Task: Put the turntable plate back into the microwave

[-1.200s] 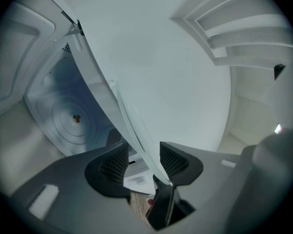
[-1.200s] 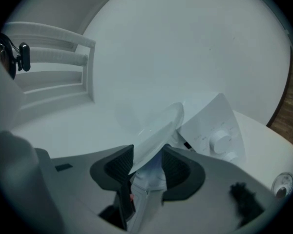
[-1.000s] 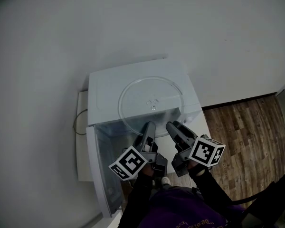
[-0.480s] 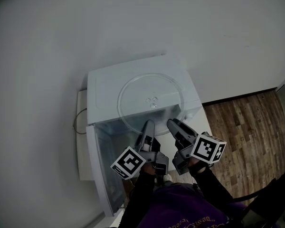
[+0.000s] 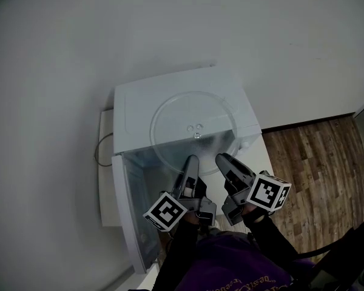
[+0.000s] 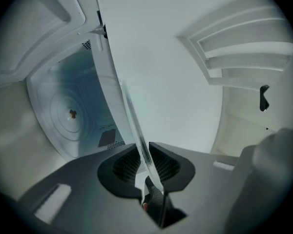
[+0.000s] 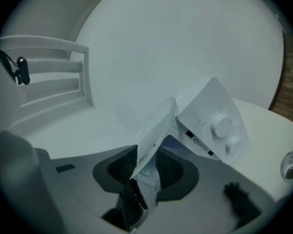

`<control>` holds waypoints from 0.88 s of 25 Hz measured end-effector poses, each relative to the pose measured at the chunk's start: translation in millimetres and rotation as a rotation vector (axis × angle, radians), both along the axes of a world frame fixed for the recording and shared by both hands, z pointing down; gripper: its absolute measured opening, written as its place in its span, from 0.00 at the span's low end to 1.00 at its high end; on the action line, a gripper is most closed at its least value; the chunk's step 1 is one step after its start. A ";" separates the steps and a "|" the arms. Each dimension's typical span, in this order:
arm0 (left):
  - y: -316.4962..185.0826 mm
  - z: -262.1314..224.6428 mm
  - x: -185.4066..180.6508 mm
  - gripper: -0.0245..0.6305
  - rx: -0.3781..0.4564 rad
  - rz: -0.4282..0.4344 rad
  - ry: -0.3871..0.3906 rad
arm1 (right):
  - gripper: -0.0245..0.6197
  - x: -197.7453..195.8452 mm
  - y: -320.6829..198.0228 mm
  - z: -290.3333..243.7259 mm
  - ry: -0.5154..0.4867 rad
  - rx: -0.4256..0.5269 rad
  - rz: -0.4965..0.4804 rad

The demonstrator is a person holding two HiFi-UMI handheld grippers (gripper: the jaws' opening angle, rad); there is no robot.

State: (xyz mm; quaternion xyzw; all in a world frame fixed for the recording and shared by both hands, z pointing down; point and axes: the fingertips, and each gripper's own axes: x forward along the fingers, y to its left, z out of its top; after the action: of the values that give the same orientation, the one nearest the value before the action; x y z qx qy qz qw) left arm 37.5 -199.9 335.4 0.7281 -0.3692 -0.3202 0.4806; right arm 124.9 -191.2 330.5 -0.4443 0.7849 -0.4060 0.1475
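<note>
The glass turntable plate (image 5: 193,126) hangs at mid-frame over the open white microwave (image 5: 133,105). The left gripper (image 5: 190,160) has its jaws narrow, clamped on the near rim. The right gripper (image 5: 222,159) has the rim between its jaws, which have just been closing and stand wider.
</note>
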 end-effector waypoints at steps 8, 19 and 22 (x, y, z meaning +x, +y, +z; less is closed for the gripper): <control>11.4 -2.8 -4.7 0.13 0.010 -0.015 0.056 | 0.23 -7.8 9.7 -5.2 -0.010 0.015 -0.028; 39.0 -13.3 -13.8 0.13 0.049 -0.038 -0.023 | 0.22 -12.6 35.0 -20.9 -0.037 0.046 -0.070; 51.0 -16.0 -15.2 0.13 0.056 -0.039 -0.021 | 0.22 -14.2 46.4 -24.0 -0.035 0.056 -0.084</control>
State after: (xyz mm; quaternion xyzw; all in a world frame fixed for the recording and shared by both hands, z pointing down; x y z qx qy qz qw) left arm 22.3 -148.9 319.5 0.7372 -0.3792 -0.3324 0.4498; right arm 110.7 -144.9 306.5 -0.3993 0.8113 -0.3975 0.1564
